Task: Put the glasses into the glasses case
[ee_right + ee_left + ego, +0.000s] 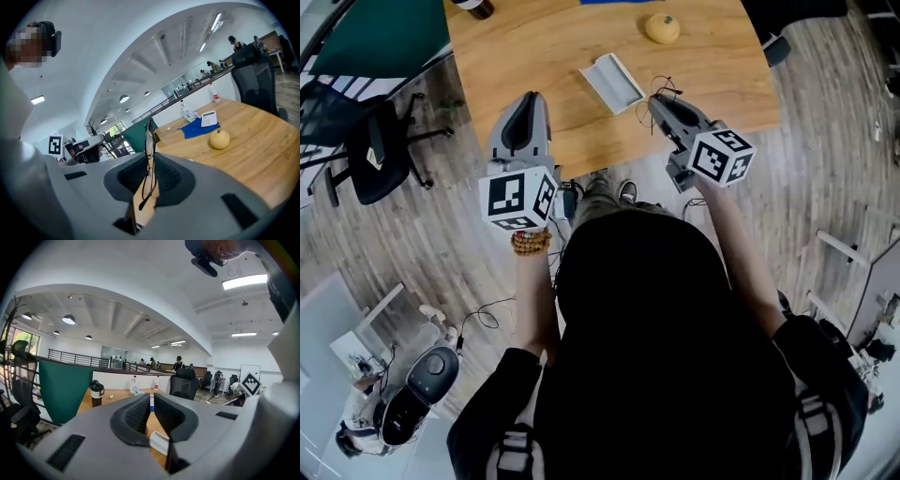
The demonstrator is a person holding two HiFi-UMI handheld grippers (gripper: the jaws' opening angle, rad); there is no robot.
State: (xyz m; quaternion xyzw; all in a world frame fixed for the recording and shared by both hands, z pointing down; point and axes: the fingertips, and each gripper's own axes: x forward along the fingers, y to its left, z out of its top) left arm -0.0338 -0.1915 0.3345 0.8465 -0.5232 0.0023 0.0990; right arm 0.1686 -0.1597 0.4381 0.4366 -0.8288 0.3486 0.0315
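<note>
The thin black-framed glasses (149, 140) stand edge-on between the pads of my right gripper (149, 161), which is shut on them. In the head view the glasses (662, 90) hang over the wooden table's (534, 47) near edge, just right of the open white glasses case (612, 82). My left gripper (528, 105) hovers left of the case, over the same edge. Its jaws (150, 401) are closed to a thin slit with nothing between them. A white corner of the case (159, 442) shows below them.
A yellow round fruit (662, 28) lies on the table beyond the case. A blue cloth with a white calculator (208, 118) lies farther back, and a dark cup (96, 393) stands at the far left. A black office chair (375, 150) stands left of the table.
</note>
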